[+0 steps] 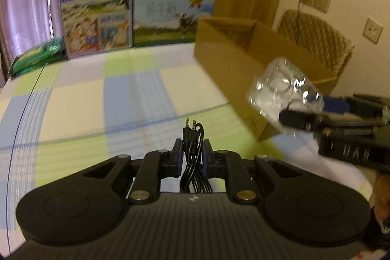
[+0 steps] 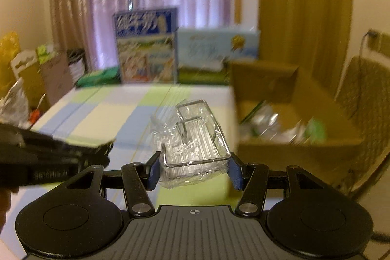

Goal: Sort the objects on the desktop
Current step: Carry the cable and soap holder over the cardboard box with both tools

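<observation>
We carry both picks toward the cardboard box [image 2: 299, 138]: left gripper [image 1: 192, 150] clamps the black audio cable [image 1: 193, 157], right gripper [image 2: 193, 172] grips the clear plastic case [image 2: 195, 138], next drop inside.

Dim, motion-blurred, fisheye-warped edges

Motion blur smears both views. The print on the tall milk carton [image 1: 96, 9] and the pale blue carton [image 1: 174, 14] beside it is soft, and smaller lettering cannot be read. Inside the cardboard box [image 2: 292, 143] the contents dissolve into streaks of white and green, too blurred to name. The bundled black cable [image 1: 193, 162] drops behind the left gripper's body, its lower end hidden. The right gripper [image 1: 314, 111] is cut off by the frame's right edge. A wicker chair [image 1: 314, 40] stands partly hidden behind the box.
</observation>
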`<act>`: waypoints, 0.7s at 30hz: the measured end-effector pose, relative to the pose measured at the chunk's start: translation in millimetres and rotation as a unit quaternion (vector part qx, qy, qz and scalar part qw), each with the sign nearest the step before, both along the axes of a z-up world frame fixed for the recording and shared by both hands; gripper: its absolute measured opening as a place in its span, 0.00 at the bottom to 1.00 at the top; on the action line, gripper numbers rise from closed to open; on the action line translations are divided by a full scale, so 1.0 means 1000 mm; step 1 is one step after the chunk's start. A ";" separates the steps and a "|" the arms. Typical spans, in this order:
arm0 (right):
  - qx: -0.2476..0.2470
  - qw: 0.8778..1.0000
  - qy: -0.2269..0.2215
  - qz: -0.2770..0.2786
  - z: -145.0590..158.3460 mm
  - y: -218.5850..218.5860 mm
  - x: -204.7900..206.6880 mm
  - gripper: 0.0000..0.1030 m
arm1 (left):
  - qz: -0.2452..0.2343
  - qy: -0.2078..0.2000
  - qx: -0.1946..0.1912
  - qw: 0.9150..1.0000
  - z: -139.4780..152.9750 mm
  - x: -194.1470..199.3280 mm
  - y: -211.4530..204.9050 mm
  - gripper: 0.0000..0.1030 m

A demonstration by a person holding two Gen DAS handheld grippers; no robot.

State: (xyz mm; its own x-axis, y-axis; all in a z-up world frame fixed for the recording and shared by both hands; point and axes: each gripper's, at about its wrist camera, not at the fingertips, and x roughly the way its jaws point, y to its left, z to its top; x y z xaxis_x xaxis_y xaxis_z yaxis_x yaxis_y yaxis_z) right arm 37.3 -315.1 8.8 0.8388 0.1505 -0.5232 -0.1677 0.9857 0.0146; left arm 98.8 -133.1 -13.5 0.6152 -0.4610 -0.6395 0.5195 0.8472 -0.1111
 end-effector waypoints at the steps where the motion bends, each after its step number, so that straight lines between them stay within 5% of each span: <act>1: -0.005 1.000 -0.009 -0.006 0.010 -0.007 0.001 0.51 | -0.005 -0.004 -0.002 1.000 0.006 0.000 -0.007 0.11; 11: -0.017 0.998 -0.033 -0.049 0.052 -0.084 0.015 0.51 | -0.062 -0.041 -0.014 0.997 0.058 0.010 -0.098 0.11; 21: -0.007 0.997 -0.019 -0.077 0.048 -0.153 0.046 0.51 | -0.090 -0.043 -0.004 0.995 0.059 0.044 -0.173 0.11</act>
State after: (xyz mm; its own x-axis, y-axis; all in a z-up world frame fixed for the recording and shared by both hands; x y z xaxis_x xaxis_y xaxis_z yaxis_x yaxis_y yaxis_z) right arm 83.3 -468.1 57.1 0.8703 0.0120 -0.4924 -0.0151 0.9999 -0.0023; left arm 142.9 -305.6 46.0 0.5753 -0.5737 -0.5830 0.6700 0.7394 -0.0664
